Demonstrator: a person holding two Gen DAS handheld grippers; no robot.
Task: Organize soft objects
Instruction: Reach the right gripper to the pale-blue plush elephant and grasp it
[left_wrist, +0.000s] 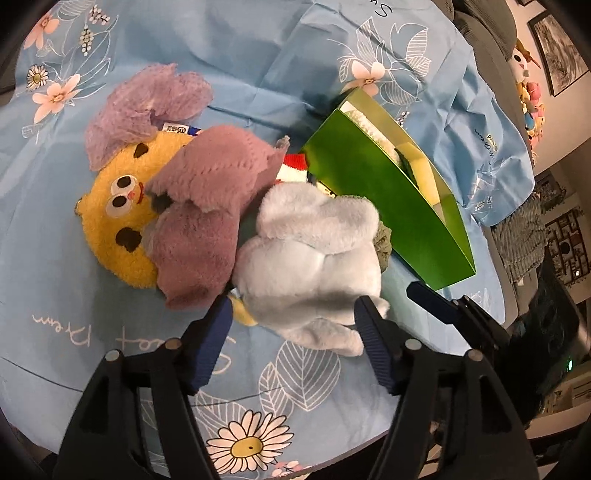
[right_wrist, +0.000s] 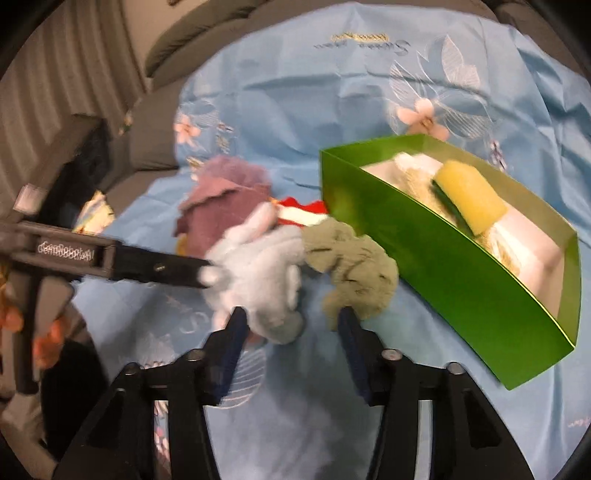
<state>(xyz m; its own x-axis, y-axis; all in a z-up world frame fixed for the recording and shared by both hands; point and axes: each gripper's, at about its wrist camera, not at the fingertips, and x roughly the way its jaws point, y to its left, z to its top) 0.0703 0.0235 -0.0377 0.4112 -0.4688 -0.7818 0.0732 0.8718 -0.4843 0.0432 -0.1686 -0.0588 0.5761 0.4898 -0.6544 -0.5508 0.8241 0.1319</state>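
Nearest the left wrist camera, the left gripper (left_wrist: 293, 314) stands fairly wide, its blue pads either side of the lower end of a pale blue plush toy (left_wrist: 314, 254). The pads flank the fur closely, but whether they press on it cannot be told. This toy lies on a light blue flowered cloth (left_wrist: 258, 62) that covers the worktop, and it serves as the landmark here.

Touching the pale blue plush toy on its left is a mauve fleece cloth (left_wrist: 207, 206), draped over a yellow plush toy (left_wrist: 118, 221) with round cartoon eyes. Beyond the yellow one, further from the landmark, sits a crumpled lilac cloth (left_wrist: 144, 103). Just behind the pale blue plush toy a red-and-white striped sock (left_wrist: 293, 168) peeps out. Pressed against the landmark's right flank is a grey-green fluffy cloth (right_wrist: 354, 266).

In the right wrist view, which is blurred, the right gripper (right_wrist: 291, 321) also stands fairly wide, one pad at the near edge of the pale blue plush toy and the other at the near edge of the grey-green fluffy cloth; nothing is clearly clamped.

To the right of the landmark and beyond it lies a long green box (right_wrist: 443, 266), holding a yellow sponge (right_wrist: 469, 201) with a dark green backing on something white and fluffy.
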